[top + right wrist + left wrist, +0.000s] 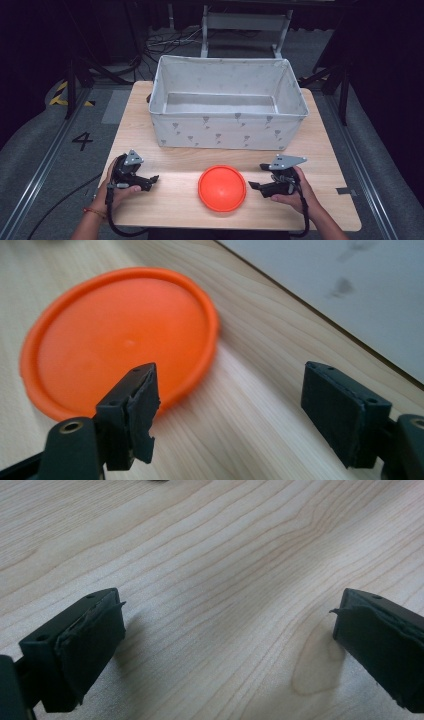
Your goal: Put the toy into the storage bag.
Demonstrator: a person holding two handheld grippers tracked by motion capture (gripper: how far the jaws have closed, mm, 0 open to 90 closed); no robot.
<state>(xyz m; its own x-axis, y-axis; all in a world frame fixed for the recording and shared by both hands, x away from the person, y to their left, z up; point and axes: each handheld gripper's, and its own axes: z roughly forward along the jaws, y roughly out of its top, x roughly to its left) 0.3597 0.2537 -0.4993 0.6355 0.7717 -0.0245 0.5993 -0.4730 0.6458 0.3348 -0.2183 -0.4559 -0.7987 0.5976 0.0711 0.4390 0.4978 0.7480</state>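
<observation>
- Nearest the person, the left gripper point(150, 181) sits low over the table point(170, 200), jaws spread wide with bare wood between them.
- Across from it, the right gripper point(256, 186) hangs just beside the orange plate point(222, 188), jaws standing wide and nothing between the pads; in the right gripper view the plate point(122, 340) lies just ahead of the fingertips point(142, 410), not touching.
- The plate lies flat between the two grippers, nothing on it.
- Farther back stands the white fabric bin point(227, 130), upright, open-topped, its pale floor bare.
</observation>
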